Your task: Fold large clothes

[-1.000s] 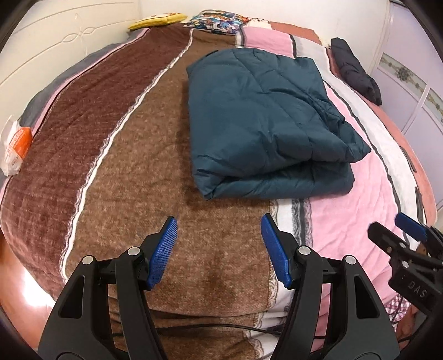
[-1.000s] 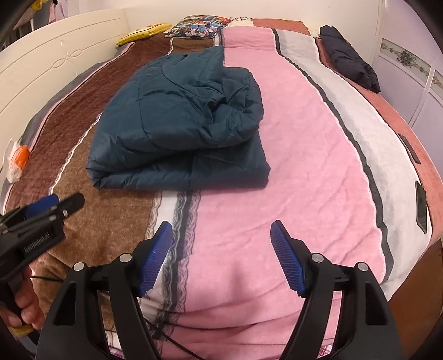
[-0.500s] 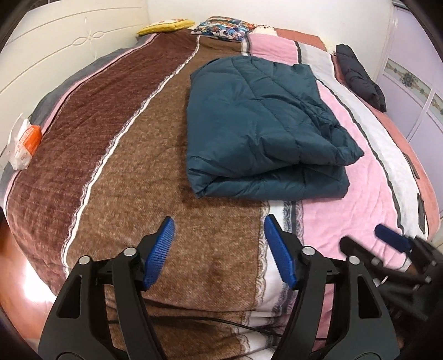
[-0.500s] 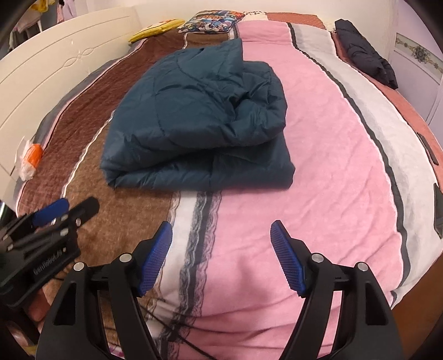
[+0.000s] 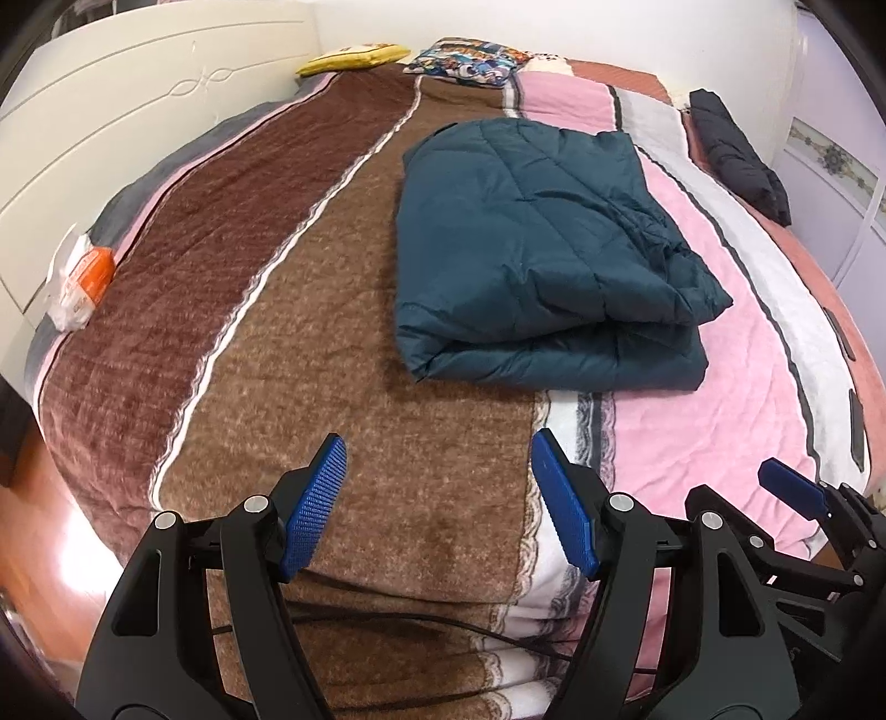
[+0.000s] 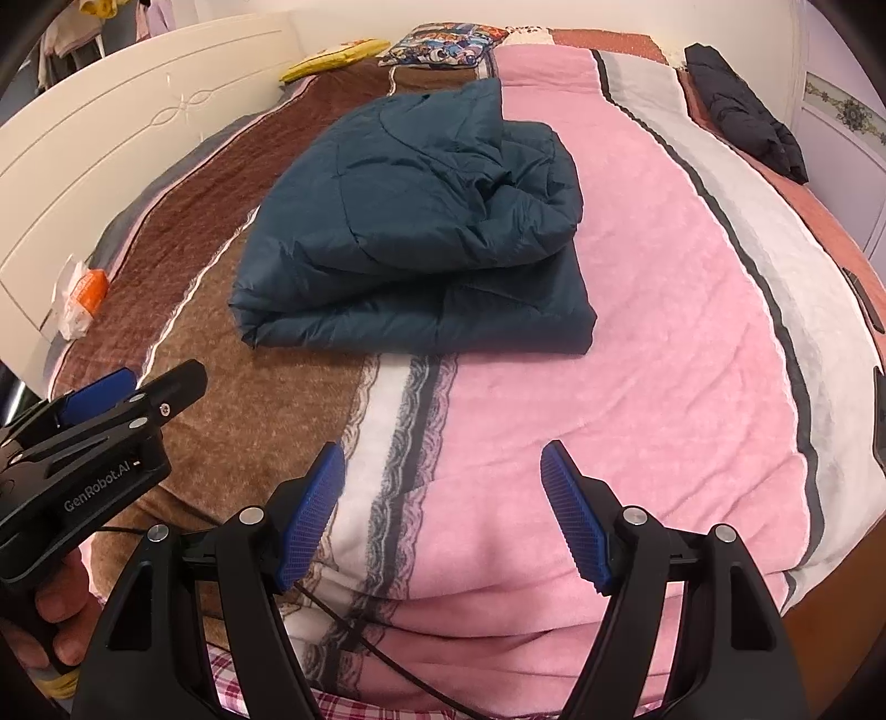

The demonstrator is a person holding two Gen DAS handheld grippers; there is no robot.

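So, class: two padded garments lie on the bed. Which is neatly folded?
The teal jacket mid-bed, doubled into a flat stack. The dark jacket at the far right edge lies bunched.

A dark teal quilted jacket (image 5: 531, 249) lay folded in thick layers. It rested flat on the striped bed (image 5: 310, 343), straddling brown and pink bands.

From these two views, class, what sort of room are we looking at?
Most likely a bedroom: a wide bed under a striped brown-and-pink fleece blanket, a white carved headboard along one side, patterned pillows at the far end, and a folded teal quilted jacket on top.
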